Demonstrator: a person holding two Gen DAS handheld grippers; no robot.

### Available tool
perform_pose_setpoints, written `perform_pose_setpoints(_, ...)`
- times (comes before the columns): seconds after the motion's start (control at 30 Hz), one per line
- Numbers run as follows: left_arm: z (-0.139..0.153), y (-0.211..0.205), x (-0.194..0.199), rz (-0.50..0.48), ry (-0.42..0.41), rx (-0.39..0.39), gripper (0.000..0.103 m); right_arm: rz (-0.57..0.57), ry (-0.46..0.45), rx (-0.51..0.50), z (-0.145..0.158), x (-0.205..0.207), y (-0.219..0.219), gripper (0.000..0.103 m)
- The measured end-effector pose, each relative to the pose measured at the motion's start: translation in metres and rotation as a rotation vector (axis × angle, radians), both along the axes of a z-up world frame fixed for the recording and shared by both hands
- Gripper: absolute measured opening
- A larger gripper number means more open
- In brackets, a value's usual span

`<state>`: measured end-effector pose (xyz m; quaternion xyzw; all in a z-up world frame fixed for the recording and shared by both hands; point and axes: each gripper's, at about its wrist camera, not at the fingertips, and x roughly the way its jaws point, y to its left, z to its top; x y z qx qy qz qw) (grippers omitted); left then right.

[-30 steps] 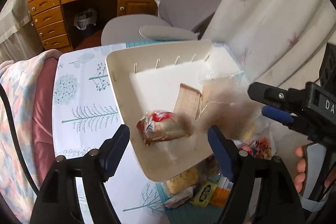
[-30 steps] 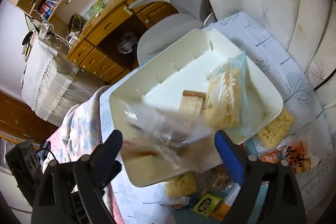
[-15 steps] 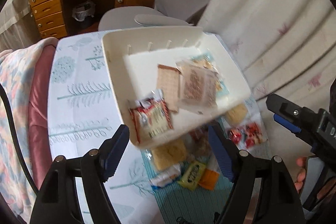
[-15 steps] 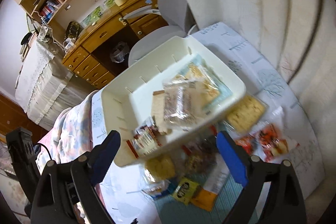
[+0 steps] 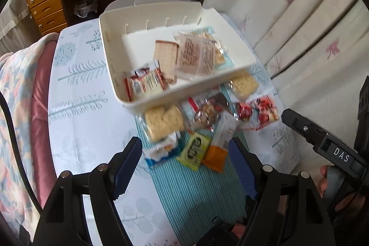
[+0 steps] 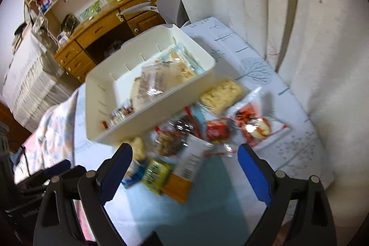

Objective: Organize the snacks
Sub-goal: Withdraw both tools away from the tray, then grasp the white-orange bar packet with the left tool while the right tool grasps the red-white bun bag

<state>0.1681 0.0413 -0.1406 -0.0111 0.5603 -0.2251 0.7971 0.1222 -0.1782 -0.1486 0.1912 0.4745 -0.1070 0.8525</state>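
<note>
The left tongs (image 5: 184,167) point steeply downward, their two blue-padded fingers (image 5: 125,165) spread well apart with nothing gripped between them. The right tongs (image 6: 184,172) are angled down likewise, blue fingers (image 6: 253,174) standing wide and clear of any load. In the left wrist view, the black body of the right tongs reaches in just to the right of the left tongs, with a person's hand (image 5: 332,186) wrapped around its handle.
</note>
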Motion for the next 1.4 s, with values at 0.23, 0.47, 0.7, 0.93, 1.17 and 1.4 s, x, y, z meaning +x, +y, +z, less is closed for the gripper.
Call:
perform_pose_setpoints(0.23,-0.003,-0.030,-0.029,-0.007,0.005,0.065,0.076,0.110,-0.023,-0.108,0.004,-0.028,-0.018,0.093)
perform_pose_setpoints(0.47,-0.009,-0.075,-0.044,-0.040,0.007,0.146,0.076,0.217,-0.042,-0.217,0.002,-0.040,-0.039,0.093)
perform_pose_setpoints(0.7,-0.028,-0.115,-0.044,-0.033,0.041,0.226,0.076,0.328,-0.048,-0.272,-0.010,-0.039,-0.058,0.093)
perform_pose_setpoints(0.93,-0.055,-0.146,-0.036,0.003,0.085,0.288,0.076,0.437,-0.036,-0.292,-0.024,-0.026,-0.079,0.093)
perform_pose_setpoints(1.17,-0.089,-0.170,-0.018,0.027,0.125,0.353,0.076,0.563,0.002,-0.287,-0.049,-0.011,-0.090,0.093)
perform_pose_setpoints(1.4,-0.117,-0.190,0.001,0.008,0.154,0.387,0.076,0.638,0.063,-0.259,-0.075,0.002,-0.092,0.093)
